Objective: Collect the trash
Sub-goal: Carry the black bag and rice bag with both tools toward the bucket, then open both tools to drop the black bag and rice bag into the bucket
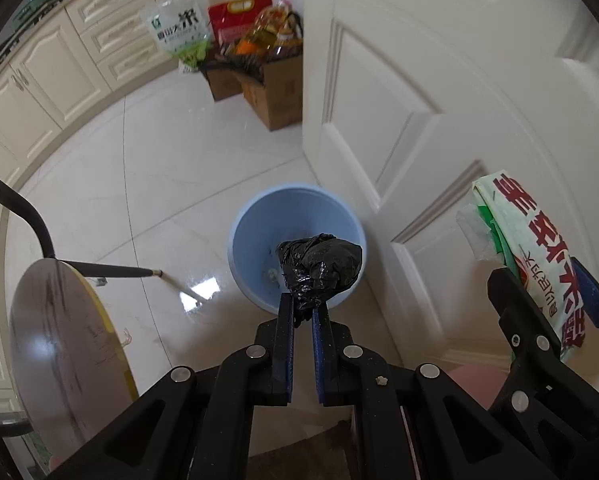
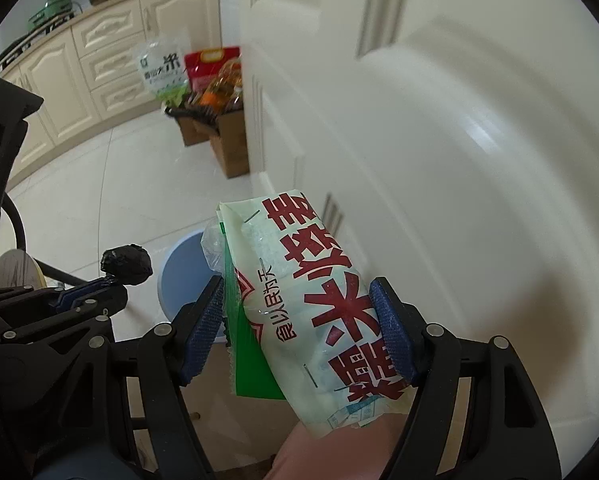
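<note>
Now the left gripper point(image 1: 302, 306) pinches a black bag wad point(image 1: 319, 266) over the blue bin point(image 1: 255, 216) at six o'clock; the right gripper point(image 2: 299, 300) clamps a rice packet point(image 2: 319, 300).

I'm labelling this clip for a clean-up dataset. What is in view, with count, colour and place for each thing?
bin: 1, light blue, on the floor by the door
black bag: 1, black, crumpled, above the bin
packet: 1, pale green with red print, right of the bin
door: 1, white, right side
cabinets: 1 row, cream, along the left
boxes: 2, brown, far floor beside the door
rice bag: 1, white and green, beside the boxes
left hand-held gripper: 1, black, shut on the black bag
right hand-held gripper: 1, black, shut on the packet
</note>
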`<state>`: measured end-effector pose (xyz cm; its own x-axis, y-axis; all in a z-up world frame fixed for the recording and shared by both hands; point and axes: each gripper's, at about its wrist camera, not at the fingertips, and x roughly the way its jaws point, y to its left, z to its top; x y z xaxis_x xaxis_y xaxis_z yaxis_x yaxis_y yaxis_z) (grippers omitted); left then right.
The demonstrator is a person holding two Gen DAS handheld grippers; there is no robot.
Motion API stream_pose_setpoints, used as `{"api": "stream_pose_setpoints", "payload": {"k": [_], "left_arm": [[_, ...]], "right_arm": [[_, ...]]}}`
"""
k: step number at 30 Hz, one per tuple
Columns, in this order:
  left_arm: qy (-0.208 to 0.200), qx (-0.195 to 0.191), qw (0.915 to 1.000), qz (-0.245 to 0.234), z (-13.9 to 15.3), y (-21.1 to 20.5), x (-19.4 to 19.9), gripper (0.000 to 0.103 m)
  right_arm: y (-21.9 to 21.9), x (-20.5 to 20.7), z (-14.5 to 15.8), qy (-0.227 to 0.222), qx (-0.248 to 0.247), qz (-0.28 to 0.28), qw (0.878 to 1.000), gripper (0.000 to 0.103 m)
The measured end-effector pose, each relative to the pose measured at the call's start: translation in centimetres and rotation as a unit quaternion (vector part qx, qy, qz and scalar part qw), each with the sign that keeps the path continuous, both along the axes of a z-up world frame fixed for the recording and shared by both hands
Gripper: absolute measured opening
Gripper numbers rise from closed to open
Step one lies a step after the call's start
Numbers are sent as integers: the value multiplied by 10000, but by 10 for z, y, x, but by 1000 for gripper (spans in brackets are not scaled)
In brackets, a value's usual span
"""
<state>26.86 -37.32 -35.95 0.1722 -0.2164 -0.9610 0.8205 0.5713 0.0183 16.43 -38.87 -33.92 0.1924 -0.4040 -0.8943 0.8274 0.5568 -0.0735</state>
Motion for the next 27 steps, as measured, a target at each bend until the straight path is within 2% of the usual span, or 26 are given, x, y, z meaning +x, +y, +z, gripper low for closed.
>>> {"api": "stream_pose_setpoints", "payload": {"k": [3,6,13,18,23,25,27], "left_arm": [[121,123,9998,141,-26,-12,21,5],[220,113,9994,253,-47,-26,43,5],[624,-8,9977,272,-100,-61,82,6],[787,58,9963,347,-128,-69,101,7],[1015,69,9939,420,-142,-72,116,14],[1081,121,9931,444,-147,-67,118,31],[1012,160,9935,487,-147,-63,120,34]], "right_arm": [[-13,8,-24,-188,425,106,9989,70],[-22,13,-41,-402,623,172,9971,70],[-48,34,-81,-382,1121,167,9928,70],[-51,34,-90,-356,1227,151,9917,70],[-60,41,-96,-415,1461,183,9882,73],[-65,44,-99,-438,1546,186,9868,73],[-67,44,-99,-435,1546,182,9868,72]]}}
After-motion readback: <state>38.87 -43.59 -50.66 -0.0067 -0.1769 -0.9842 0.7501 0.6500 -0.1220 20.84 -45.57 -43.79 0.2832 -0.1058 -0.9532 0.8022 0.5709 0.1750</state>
